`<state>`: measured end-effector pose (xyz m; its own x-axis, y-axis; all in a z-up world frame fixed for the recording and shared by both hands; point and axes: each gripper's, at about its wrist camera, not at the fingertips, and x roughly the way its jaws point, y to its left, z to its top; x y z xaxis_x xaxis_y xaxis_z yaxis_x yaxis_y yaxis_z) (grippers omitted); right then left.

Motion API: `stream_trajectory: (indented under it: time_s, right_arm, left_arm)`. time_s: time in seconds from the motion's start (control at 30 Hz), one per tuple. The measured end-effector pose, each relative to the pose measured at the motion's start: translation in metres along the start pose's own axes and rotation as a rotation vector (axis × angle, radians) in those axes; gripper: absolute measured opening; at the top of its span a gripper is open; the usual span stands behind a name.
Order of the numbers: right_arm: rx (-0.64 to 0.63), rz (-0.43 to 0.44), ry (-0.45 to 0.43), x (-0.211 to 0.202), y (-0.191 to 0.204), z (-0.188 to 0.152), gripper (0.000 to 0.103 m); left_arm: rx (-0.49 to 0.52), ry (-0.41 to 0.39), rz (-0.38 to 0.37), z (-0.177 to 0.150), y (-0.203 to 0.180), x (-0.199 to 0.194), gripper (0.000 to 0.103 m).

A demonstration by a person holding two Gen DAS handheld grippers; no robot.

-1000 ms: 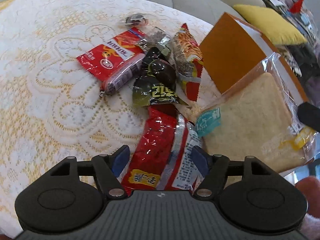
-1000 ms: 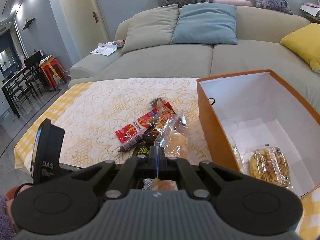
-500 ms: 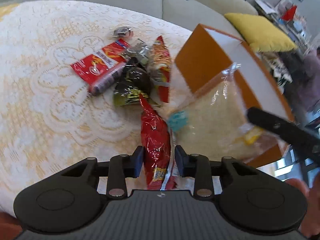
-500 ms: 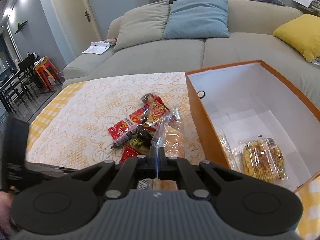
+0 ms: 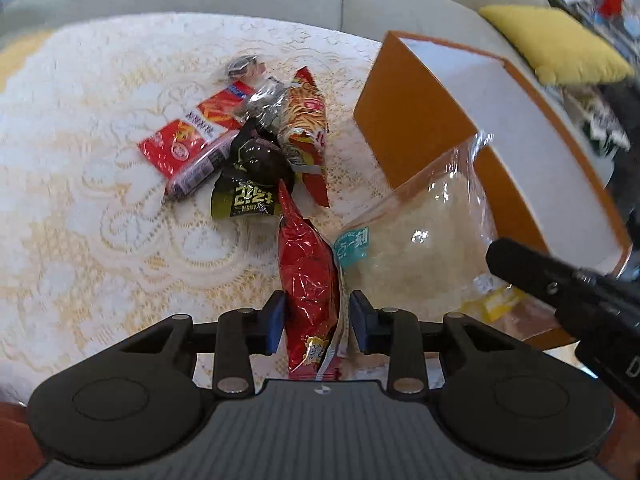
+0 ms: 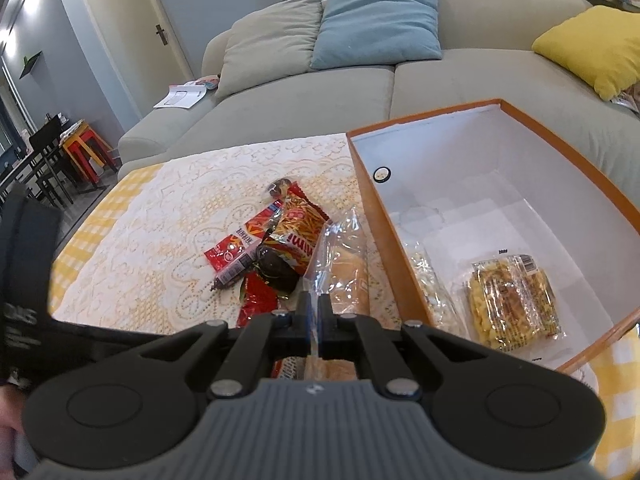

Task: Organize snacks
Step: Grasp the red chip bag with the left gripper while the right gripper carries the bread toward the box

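Note:
My left gripper (image 5: pixel 316 322) is shut on a red snack bag (image 5: pixel 308 276), which stands on edge between the blue pads. My right gripper (image 6: pixel 315 312) is shut on the clear wrapper of a bagged bread slice (image 6: pixel 344 276) and holds it beside the orange box (image 6: pixel 376 248). The bread (image 5: pixel 420 248) also shows in the left wrist view, in front of the box (image 5: pixel 404 128). A pile of snack packets (image 5: pixel 248 144) lies on the lace tablecloth (image 5: pixel 100 200). Inside the box lies a yellow noodle pack (image 6: pixel 512 304).
A clear packet (image 6: pixel 426 284) leans on the box's inner left wall. A grey sofa (image 6: pixel 320 92) with cushions stands behind the table. A yellow cushion (image 6: pixel 592 48) lies at right. Chairs and stools (image 6: pixel 60 152) stand at far left.
My left gripper closed on the red snack bag, turning it on edge, and pulled back a little. My right gripper carried the bread slightly toward the box.

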<state>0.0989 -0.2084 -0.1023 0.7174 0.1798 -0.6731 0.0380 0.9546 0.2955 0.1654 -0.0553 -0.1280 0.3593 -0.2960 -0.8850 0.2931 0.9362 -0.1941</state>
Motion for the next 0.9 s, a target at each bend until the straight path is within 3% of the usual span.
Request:
stream_trajectory:
  time_s: [0.23,0.3,0.33,0.43,0.9]
  right_arm:
    - [0.007,0.017,0.001,0.000,-0.007,-0.003,0.008]
    - [-0.003,0.016,-0.003,-0.001,-0.006,-0.004,0.008]
    - [-0.013,0.009,-0.007,0.000,-0.005,-0.004,0.003]
    - [-0.045,-0.010,-0.034,-0.005,-0.001,-0.005,0.000]
    - [-0.096,0.061,-0.138,-0.046,0.018,0.014,0.000]
  left_arm:
    - [0.104,-0.033,0.075,-0.006,-0.016,0.003,0.031]
    - [0.125,-0.039,0.092,-0.008,-0.020,0.002,0.029]
    - [0.130,-0.043,0.098,-0.009,-0.021,0.001,0.029]
    - [0.132,-0.056,0.089,-0.012,-0.023,-0.006,0.028]
    - [0.074,-0.200,0.043,-0.003,-0.015,-0.077,0.028]
